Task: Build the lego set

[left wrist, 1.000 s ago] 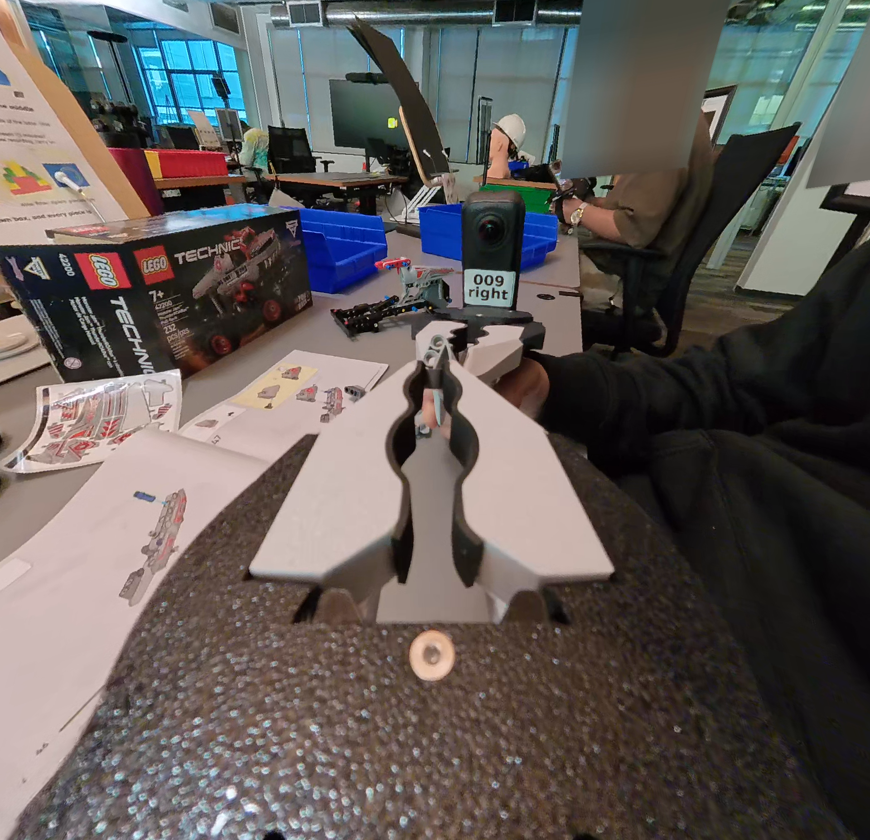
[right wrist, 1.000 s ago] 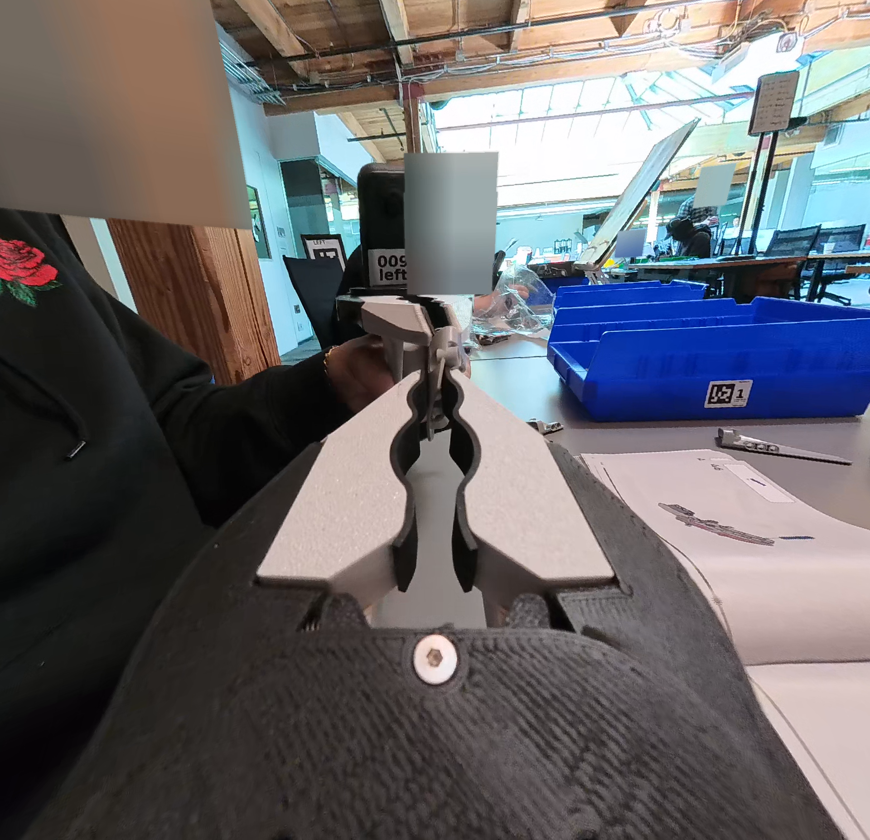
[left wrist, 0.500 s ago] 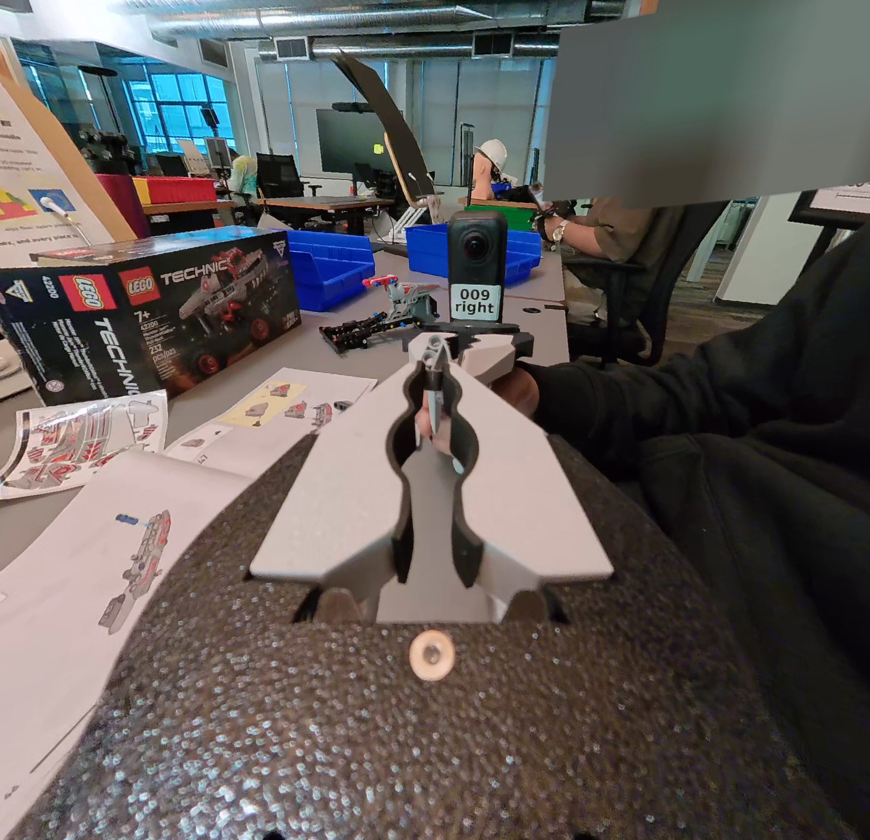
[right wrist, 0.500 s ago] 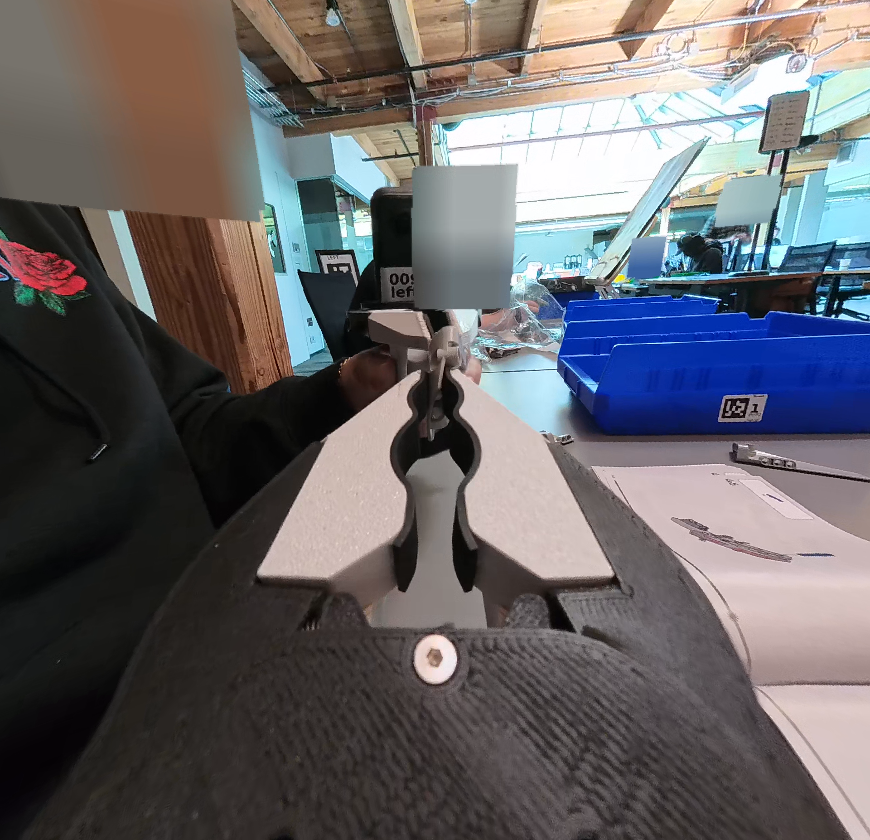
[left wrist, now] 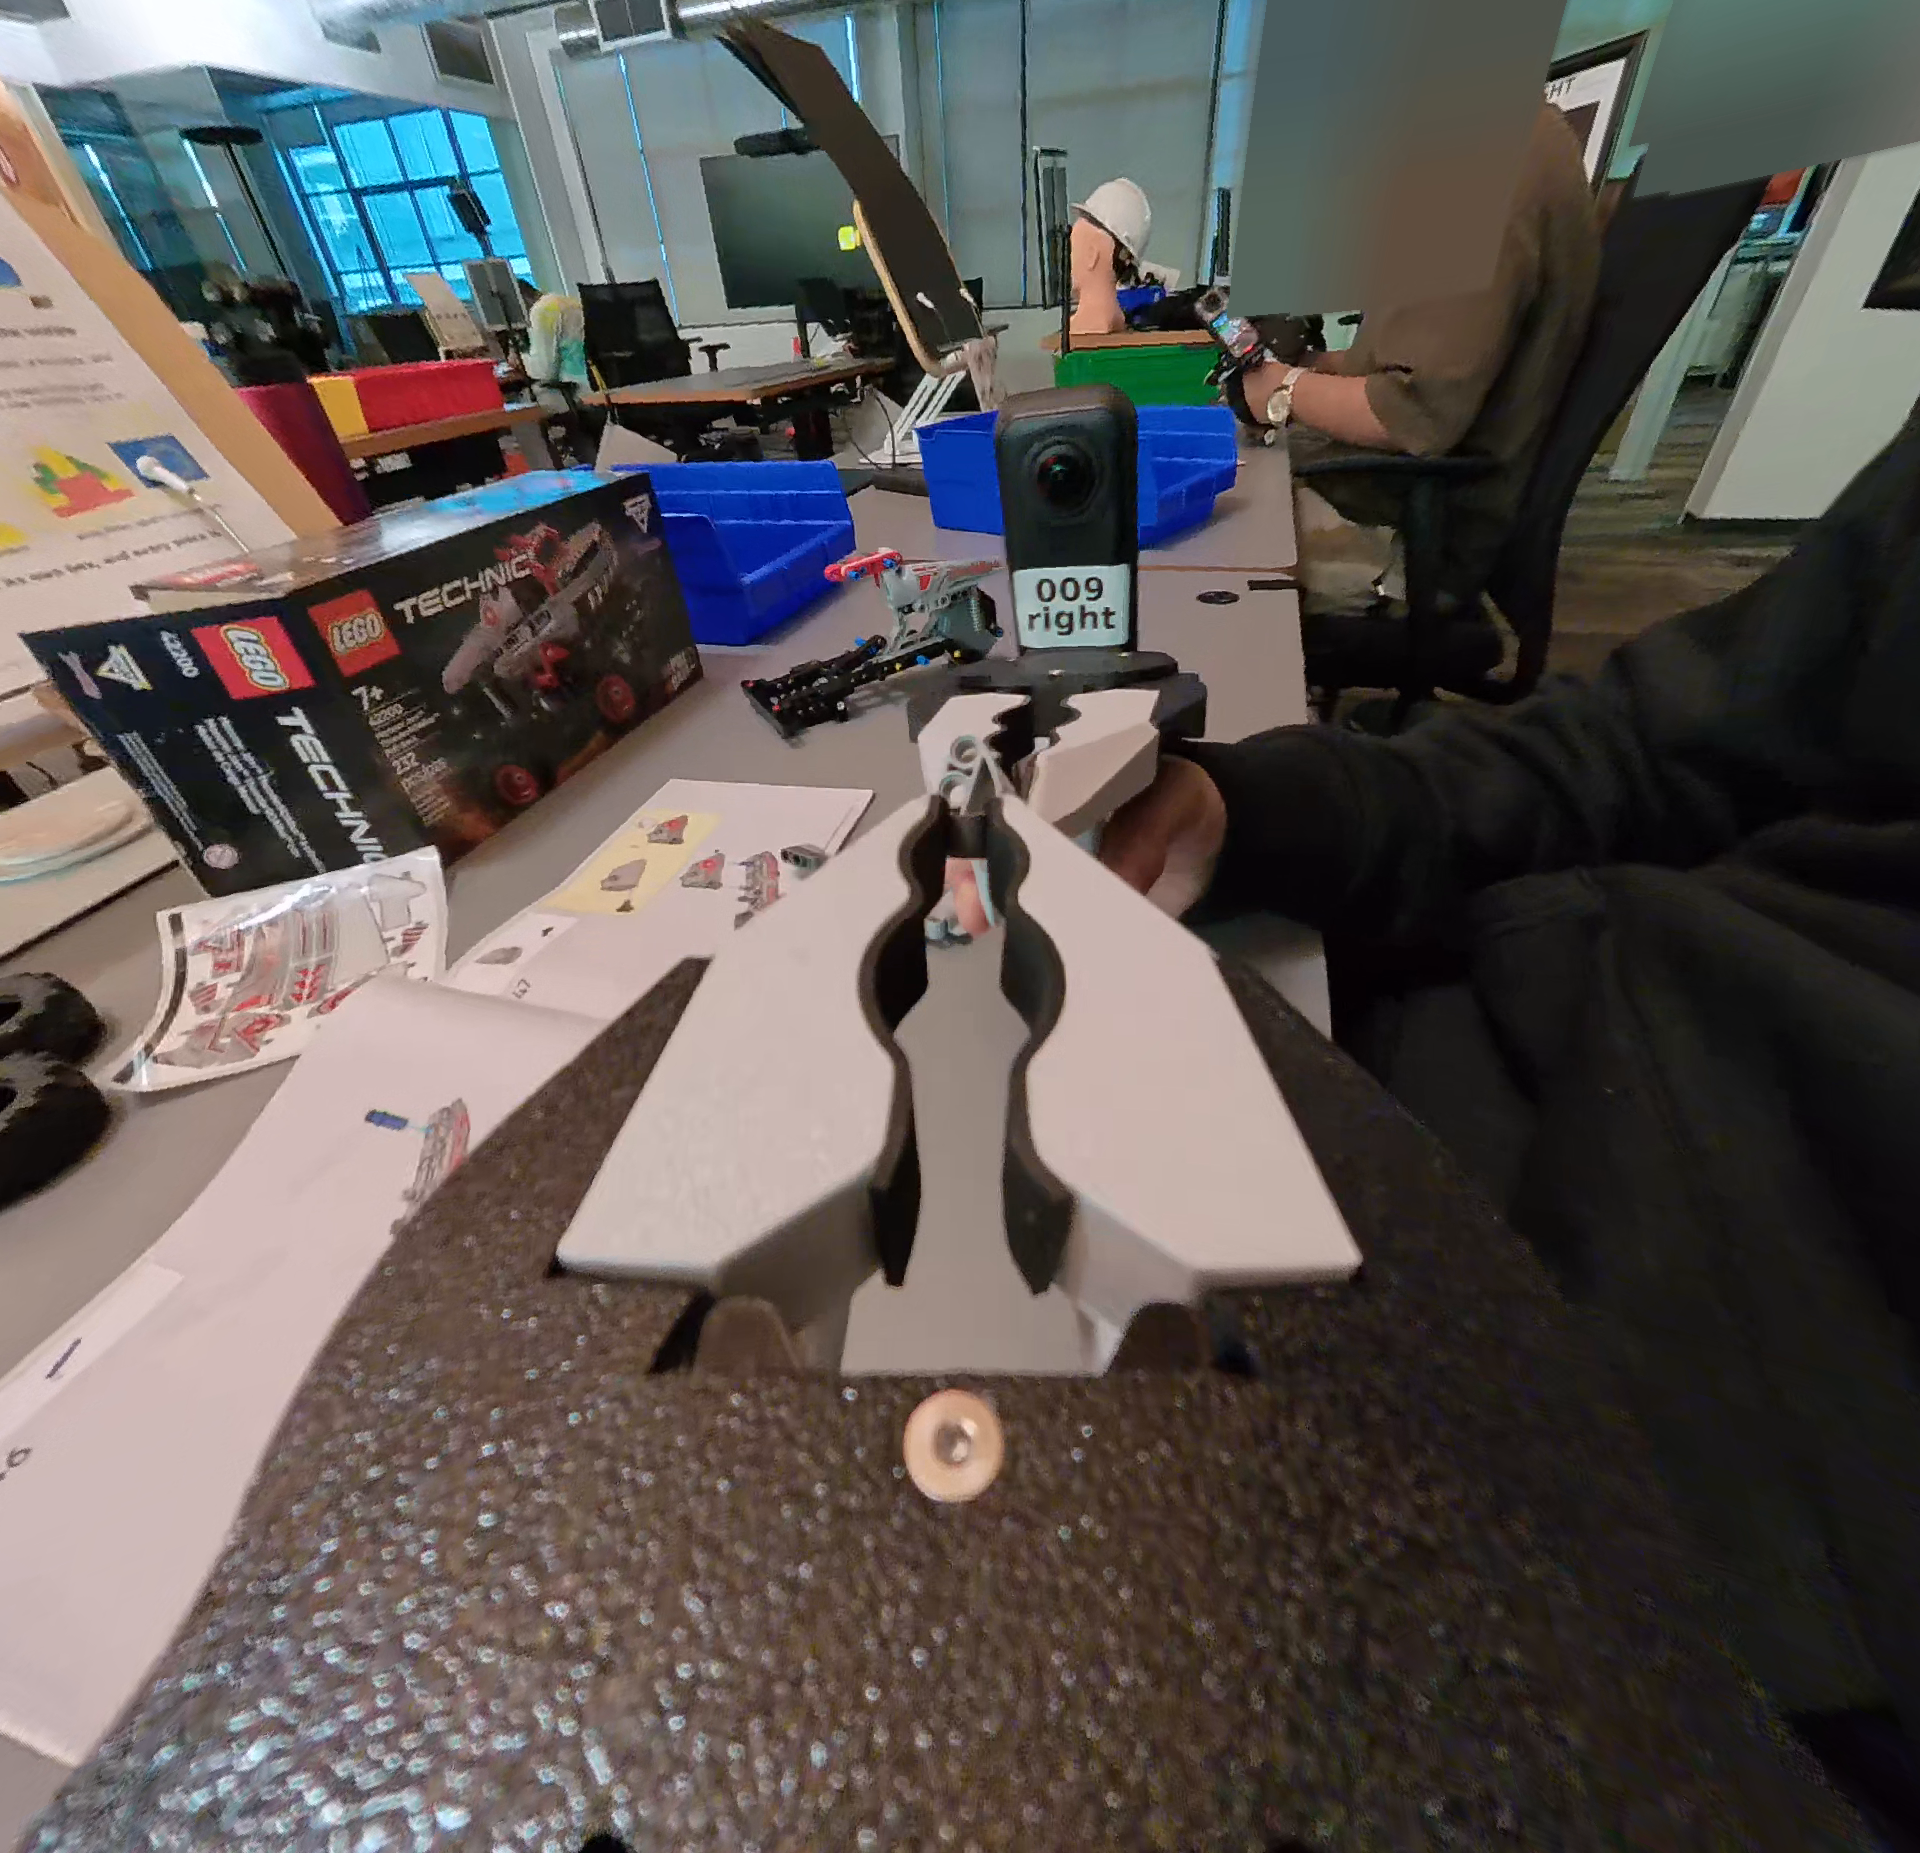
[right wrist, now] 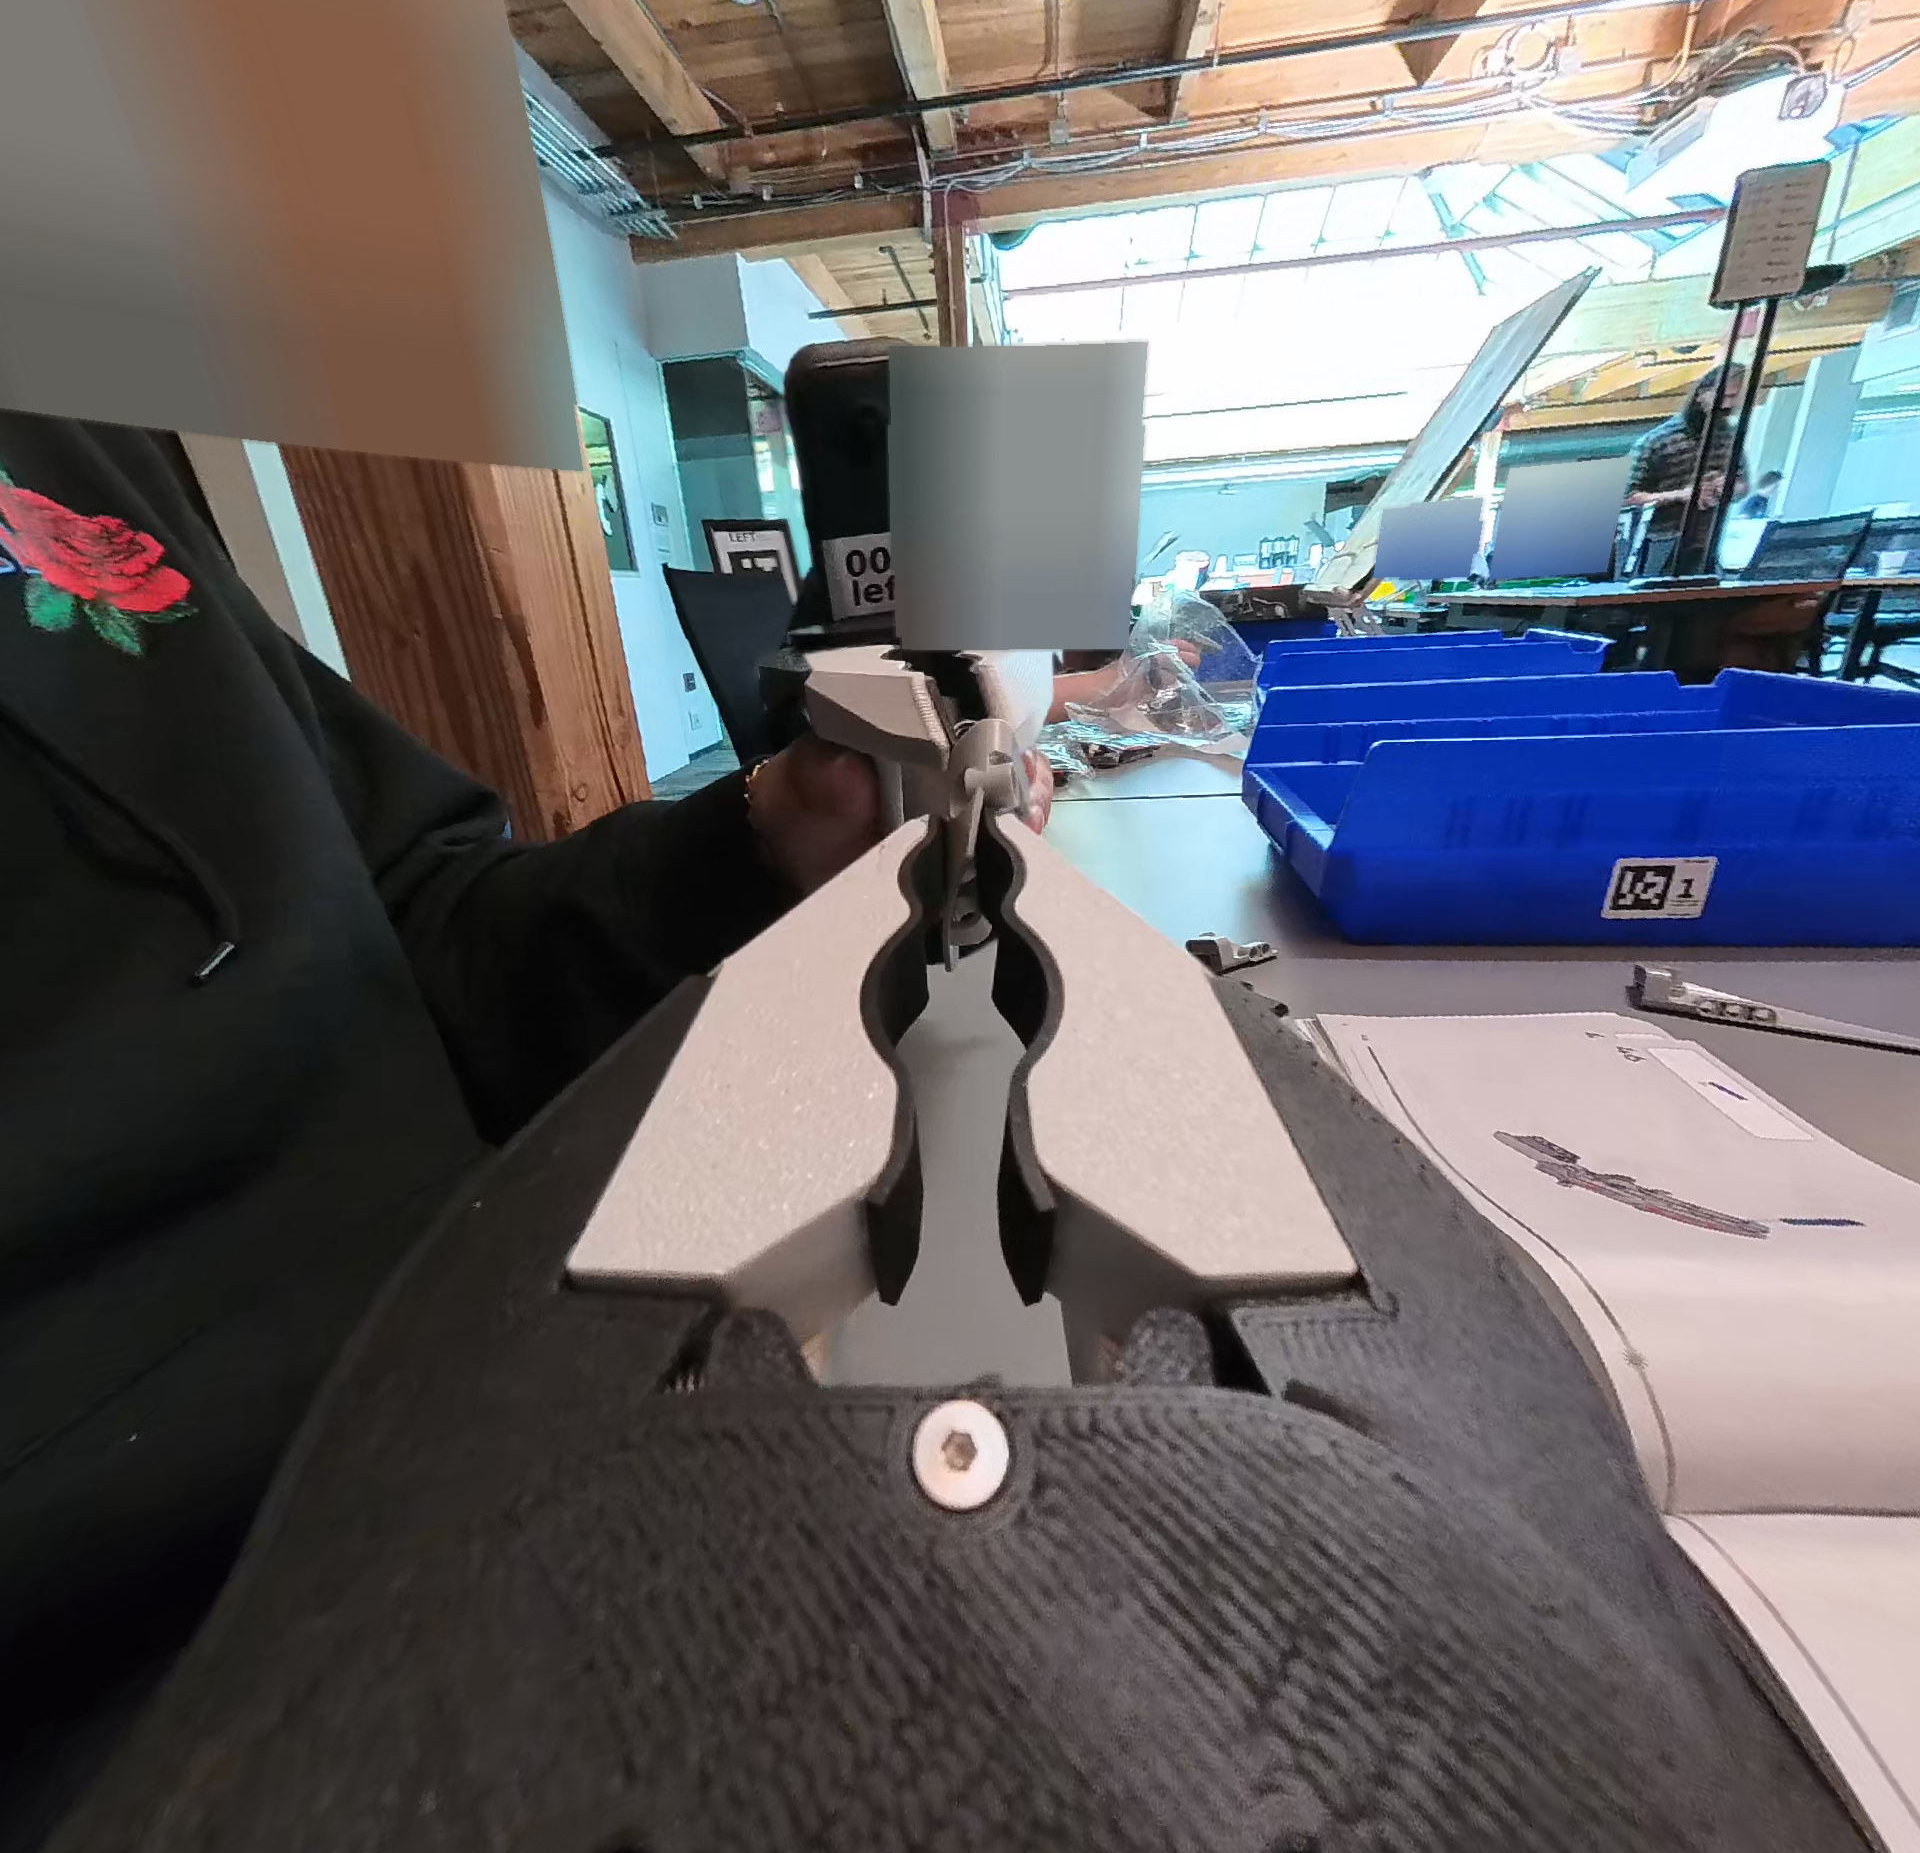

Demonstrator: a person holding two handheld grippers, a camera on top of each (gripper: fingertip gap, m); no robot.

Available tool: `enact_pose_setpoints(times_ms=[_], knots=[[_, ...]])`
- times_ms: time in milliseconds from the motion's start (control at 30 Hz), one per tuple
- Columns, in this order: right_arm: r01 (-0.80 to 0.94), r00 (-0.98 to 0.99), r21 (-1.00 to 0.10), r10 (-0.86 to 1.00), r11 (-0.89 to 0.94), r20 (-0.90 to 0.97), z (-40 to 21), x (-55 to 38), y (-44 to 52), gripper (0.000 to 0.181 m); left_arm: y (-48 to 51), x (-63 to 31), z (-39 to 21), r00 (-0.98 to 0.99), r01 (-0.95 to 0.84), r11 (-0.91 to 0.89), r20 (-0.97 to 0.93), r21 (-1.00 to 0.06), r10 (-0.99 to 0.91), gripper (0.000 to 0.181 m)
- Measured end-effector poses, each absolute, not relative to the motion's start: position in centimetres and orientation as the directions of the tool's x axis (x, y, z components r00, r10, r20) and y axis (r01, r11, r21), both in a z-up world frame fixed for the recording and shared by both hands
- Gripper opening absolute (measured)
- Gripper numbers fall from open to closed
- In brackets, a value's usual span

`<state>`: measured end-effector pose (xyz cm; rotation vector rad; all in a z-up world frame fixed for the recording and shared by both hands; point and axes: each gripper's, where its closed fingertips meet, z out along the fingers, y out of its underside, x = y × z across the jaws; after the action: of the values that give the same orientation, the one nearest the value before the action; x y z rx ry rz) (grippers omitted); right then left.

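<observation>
Grey lego piece [left wrist: 971,780] pinched between left gripper [left wrist: 966,816] and right gripper [right wrist: 966,847], above table edge [left wrist: 1262,956]

Right gripper [right wrist: 964,847] jaws clamp a grey lego piece [right wrist: 971,873] meeting the left gripper [right wrist: 951,707]

Matt grainy tongs [left wrist: 966,816], glossy cardboard box [left wrist: 384,660]

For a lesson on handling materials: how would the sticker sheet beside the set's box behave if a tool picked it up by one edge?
The sticker sheet already curls off the table, so it would probably flop and sag. It looks thin, likely light, and its glossy face may slip.
</observation>
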<state>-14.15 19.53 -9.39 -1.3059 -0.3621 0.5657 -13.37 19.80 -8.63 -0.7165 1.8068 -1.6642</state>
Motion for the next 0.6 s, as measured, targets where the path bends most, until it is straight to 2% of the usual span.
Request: enact_pose_setpoints(times_ms=[333,600], knots=[[-0.167,0.828,-0.972,0.559,0.166,-0.047,-9.49,-13.92,19.54,0.004,19.61,-13.22,-8.59,-0.684,0.017,0.089,-0.076,-0.996,-0.725,0.005],[-0.191,0.826,-0.967,0.56,0.169,-0.065,-9.36,-13.67,19.41,0.004,19.54,-12.97,-8.61,-0.698,-0.027,-0.004,0.022,-1.0,-0.716,0.006]])
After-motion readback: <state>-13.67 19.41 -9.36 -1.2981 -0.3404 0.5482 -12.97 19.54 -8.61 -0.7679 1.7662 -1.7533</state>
